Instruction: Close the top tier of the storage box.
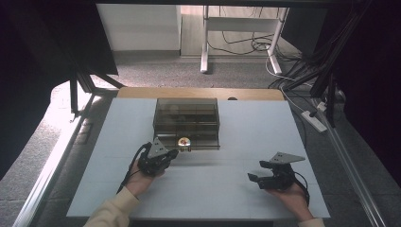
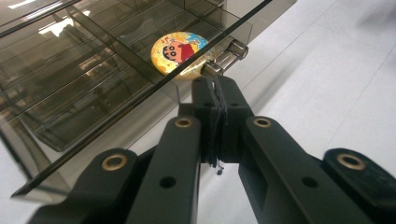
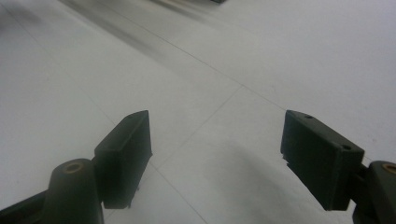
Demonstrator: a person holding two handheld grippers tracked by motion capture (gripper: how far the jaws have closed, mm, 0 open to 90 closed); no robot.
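Left tongs (image 1: pixel 171 153) pressed shut, reaching forward, right tongs (image 1: pixel 256 176) spread wide, hand low and apart

lab: cables (image 1: pixel 246 43), dark curtains (image 1: pixel 369 71)

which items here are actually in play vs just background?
In play: left gripper, jaws shut with nothing visibly between them, at the metal handle of the smoked plastic drawer box; cartoon badge in its drawer.

Lying about: right gripper, open over the table; power strip.
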